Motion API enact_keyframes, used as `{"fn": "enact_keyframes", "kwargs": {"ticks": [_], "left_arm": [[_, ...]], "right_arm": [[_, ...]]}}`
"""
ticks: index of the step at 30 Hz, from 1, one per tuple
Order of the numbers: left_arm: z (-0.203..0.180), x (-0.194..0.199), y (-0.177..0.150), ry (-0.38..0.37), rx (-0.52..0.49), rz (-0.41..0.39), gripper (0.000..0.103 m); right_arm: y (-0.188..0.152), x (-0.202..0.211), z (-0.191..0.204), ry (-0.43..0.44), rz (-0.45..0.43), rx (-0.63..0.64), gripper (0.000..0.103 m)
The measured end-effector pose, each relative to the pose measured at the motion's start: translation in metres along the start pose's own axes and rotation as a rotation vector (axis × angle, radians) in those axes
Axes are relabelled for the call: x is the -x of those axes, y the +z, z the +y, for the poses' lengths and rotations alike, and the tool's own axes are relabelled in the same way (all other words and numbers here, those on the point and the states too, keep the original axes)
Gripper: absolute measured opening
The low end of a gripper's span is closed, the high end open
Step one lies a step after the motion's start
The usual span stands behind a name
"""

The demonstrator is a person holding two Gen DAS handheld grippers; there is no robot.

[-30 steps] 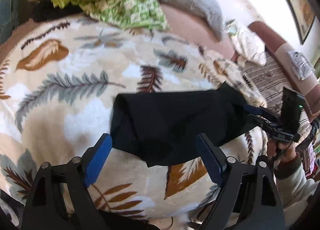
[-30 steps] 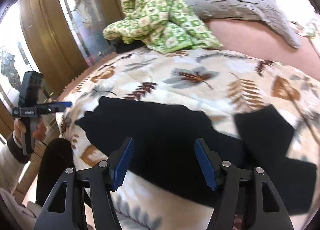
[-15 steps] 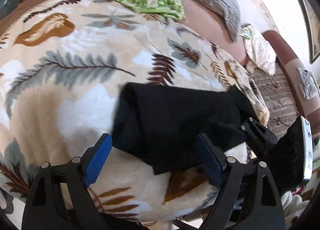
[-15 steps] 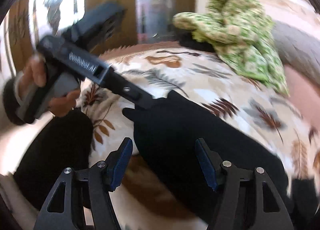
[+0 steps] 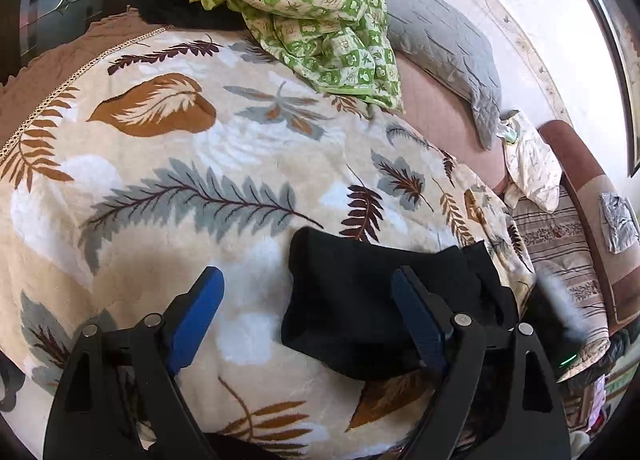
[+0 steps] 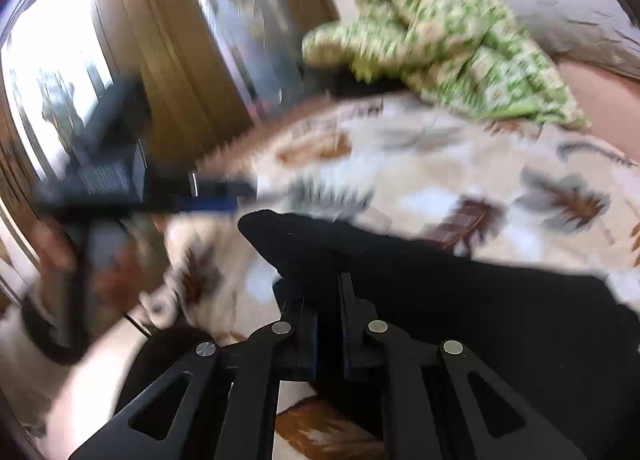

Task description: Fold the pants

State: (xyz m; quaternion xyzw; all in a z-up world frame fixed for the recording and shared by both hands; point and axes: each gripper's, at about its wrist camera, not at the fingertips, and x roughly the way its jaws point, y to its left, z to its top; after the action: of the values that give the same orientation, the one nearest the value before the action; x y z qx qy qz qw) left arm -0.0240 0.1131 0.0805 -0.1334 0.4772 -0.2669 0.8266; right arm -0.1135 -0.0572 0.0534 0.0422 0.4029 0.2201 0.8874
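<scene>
Right wrist view: right gripper (image 6: 328, 296) had its fingers clamped on the pants (image 6: 460, 300)' near edge; long axis ran rightward. Left gripper (image 5: 308, 304) stood wide, empty, beside them.

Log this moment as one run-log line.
task: fold pants | left hand-held gripper: open, empty | right hand-held gripper: shut on black pants | surface: leaf-print blanket

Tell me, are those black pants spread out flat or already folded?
Folded, at least partly: the black pants lie as a compact doubled bundle on the leaf-print blanket, no separate legs showing. The right gripper pinches one edge.
</scene>
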Motion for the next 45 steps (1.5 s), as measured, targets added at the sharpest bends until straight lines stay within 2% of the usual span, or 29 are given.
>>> {"fn": "enact_keyframes", "kwargs": {"ticks": [2,3,4,5,6,7,10,11,12,14,16,19,20,21,22,23,25,28,31,33,36,40,42,43,45], "left_arm": [[-0.006,-0.002,-0.001,-0.011,-0.012,0.006,0.087],[-0.013,-0.004,-0.003,-0.02,-0.03,0.007,0.087],[-0.019,-0.006,-0.005,-0.02,-0.048,0.007,0.087],[-0.025,-0.007,-0.006,-0.017,-0.064,0.011,0.087],[-0.03,-0.009,-0.007,-0.016,-0.079,0.015,0.087],[-0.037,-0.013,-0.009,-0.022,-0.1,0.026,0.087],[-0.054,-0.026,-0.016,-0.03,-0.141,0.053,0.086],[-0.059,-0.031,-0.018,-0.028,-0.152,0.062,0.086],[-0.064,-0.035,-0.021,-0.025,-0.16,0.071,0.086],[-0.074,-0.048,-0.026,-0.019,-0.177,0.099,0.086],[-0.082,-0.058,-0.032,-0.02,-0.185,0.123,0.086],[-0.092,-0.072,-0.04,-0.006,-0.207,0.147,0.086],[-0.093,-0.075,-0.043,0.003,-0.212,0.155,0.086],[-0.096,-0.08,-0.046,0.022,-0.224,0.17,0.086],[-0.098,-0.083,-0.047,0.033,-0.233,0.175,0.086],[-0.099,-0.084,-0.05,0.042,-0.243,0.176,0.086],[-0.101,-0.085,-0.052,0.055,-0.263,0.172,0.086],[-0.1,-0.083,-0.053,0.052,-0.261,0.167,0.086],[-0.098,-0.083,-0.055,0.046,-0.257,0.164,0.086],[-0.097,-0.084,-0.057,0.042,-0.249,0.164,0.086],[-0.099,-0.082,-0.06,0.049,-0.248,0.163,0.086],[-0.099,-0.075,-0.061,0.054,-0.251,0.169,0.086],[-0.098,-0.066,-0.06,0.057,-0.249,0.155,0.086],[-0.097,-0.061,-0.059,0.069,-0.25,0.137,0.086],[-0.093,-0.052,-0.056,0.112,-0.259,0.091,0.086]], "right_arm": [[-0.009,-0.023,-0.003,0.01,0.071,-0.044,0.017],[-0.012,-0.02,-0.006,0.024,0.067,-0.064,0.018],[-0.013,-0.01,-0.011,0.051,0.049,-0.08,0.019],[-0.013,0.002,-0.017,0.08,0.044,-0.093,0.025],[-0.013,0.015,-0.023,0.086,0.032,-0.103,0.034],[-0.013,0.032,-0.032,0.064,0.004,-0.11,0.037],[-0.02,0.092,-0.077,-0.153,-0.111,-0.148,0.047],[-0.022,0.106,-0.095,-0.273,-0.122,-0.16,0.056],[-0.025,0.116,-0.114,-0.403,-0.117,-0.156,0.063],[-0.032,0.122,-0.154,-0.658,-0.036,-0.145,0.065],[-0.039,0.118,-0.183,-0.74,0.031,-0.177,0.065],[-0.048,0.105,-0.217,-0.795,0.125,-0.203,0.062],[-0.051,0.101,-0.224,-0.8,0.137,-0.215,0.057],[-0.053,0.101,-0.229,-0.771,0.134,-0.232,0.028],[-0.055,0.104,-0.233,-0.746,0.129,-0.25,0.006],[-0.058,0.117,-0.234,-0.737,0.096,-0.28,0.004],[-0.068,0.153,-0.233,-0.718,0.012,-0.33,0.004],[-0.094,0.229,-0.239,-0.664,-0.155,-0.483,0.004],[-0.138,0.288,-0.258,-0.663,-0.223,-0.654,0.004],[-0.165,0.296,-0.275,-0.649,-0.197,-0.744,0.004],[-0.197,0.287,-0.292,-0.616,-0.147,-0.841,0.004],[-0.212,0.279,-0.305,-0.59,-0.114,-0.917,0.003],[-0.202,0.287,-0.292,-0.664,-0.089,-0.883,0.023],[-0.191,0.292,-0.279,-0.731,-0.082,-0.828,0.027],[-0.172,0.294,-0.258,-0.745,-0.1,-0.725,0.035]]}}
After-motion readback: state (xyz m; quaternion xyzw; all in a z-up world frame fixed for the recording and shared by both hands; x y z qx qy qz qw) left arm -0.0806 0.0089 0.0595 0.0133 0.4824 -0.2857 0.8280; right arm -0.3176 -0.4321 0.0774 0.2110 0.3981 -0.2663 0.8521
